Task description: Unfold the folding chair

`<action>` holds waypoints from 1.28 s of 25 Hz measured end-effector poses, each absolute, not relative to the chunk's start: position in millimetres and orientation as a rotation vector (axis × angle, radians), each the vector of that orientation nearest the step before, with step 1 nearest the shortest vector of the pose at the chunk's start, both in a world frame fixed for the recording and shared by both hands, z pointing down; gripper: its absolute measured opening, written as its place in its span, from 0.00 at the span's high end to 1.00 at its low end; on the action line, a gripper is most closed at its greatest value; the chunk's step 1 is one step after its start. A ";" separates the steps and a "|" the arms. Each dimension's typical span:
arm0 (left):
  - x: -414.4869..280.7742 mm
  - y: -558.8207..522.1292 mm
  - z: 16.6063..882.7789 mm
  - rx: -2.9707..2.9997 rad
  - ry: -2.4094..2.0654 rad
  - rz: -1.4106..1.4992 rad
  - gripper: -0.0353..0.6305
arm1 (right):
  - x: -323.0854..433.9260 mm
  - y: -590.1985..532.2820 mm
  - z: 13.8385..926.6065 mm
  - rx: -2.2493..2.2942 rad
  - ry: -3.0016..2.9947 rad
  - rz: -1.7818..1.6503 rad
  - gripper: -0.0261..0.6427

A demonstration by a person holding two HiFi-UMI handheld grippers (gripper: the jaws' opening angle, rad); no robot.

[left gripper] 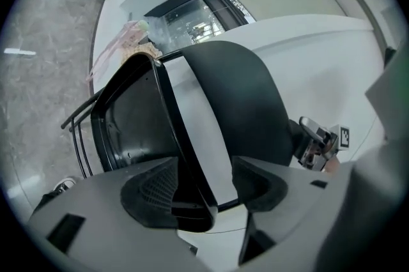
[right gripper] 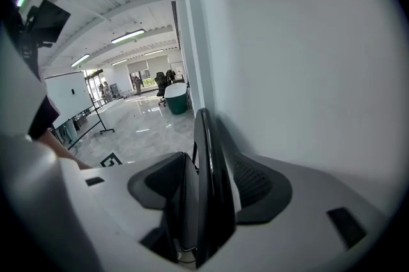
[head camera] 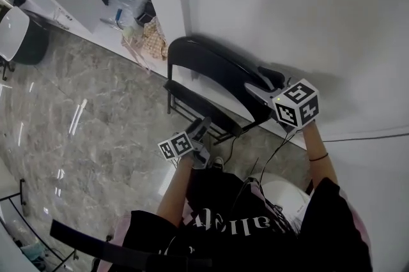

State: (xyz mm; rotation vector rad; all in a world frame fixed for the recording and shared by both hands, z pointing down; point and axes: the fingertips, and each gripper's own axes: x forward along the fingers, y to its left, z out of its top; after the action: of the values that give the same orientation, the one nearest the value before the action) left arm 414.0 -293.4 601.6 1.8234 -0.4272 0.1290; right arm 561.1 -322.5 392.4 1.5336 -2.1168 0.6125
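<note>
Beside white wall (head camera: 287,9): black plastic folding chair (head camera: 206,63), edges between parted, unclamped jaws of left gripper (head camera: 202,126) and right gripper (head camera: 264,82).

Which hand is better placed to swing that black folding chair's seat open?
Likely the left: the left gripper has open jaws astride the seat edge; the right gripper straddles the backrest against the wall.

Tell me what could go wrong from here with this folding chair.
1. The chair stands against the wall. The left gripper and the right gripper are both open around its edges, so nothing clamps it. It might slide or tip.
2. A shoe sits close to the chair's legs. If the legs swing out, they could hit it.
</note>
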 end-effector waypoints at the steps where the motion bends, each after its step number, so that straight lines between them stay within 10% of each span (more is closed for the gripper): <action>1: 417.3 -294.3 607.6 1.824 -0.418 0.148 0.57 | 561.2 -326.1 396.0 1.520 -2.106 0.620 0.61; 21: 453.1 -336.6 645.8 1.643 -0.367 0.021 0.58 | 544.0 -354.2 449.0 1.257 -2.029 0.863 0.65; 25: 447.1 -332.2 643.8 1.606 -0.340 -0.029 0.87 | 547.6 -356.4 447.4 1.262 -2.038 0.962 0.77; 32: 424.5 -323.1 642.5 1.577 -0.341 -0.069 0.88 | 515.6 -344.3 440.9 1.178 -2.114 1.080 0.79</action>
State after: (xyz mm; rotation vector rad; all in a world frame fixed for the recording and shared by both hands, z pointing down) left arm 424.5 -323.1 642.5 1.5770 -0.3409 -0.0694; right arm 515.6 -344.3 440.9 1.1776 -2.1138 1.0801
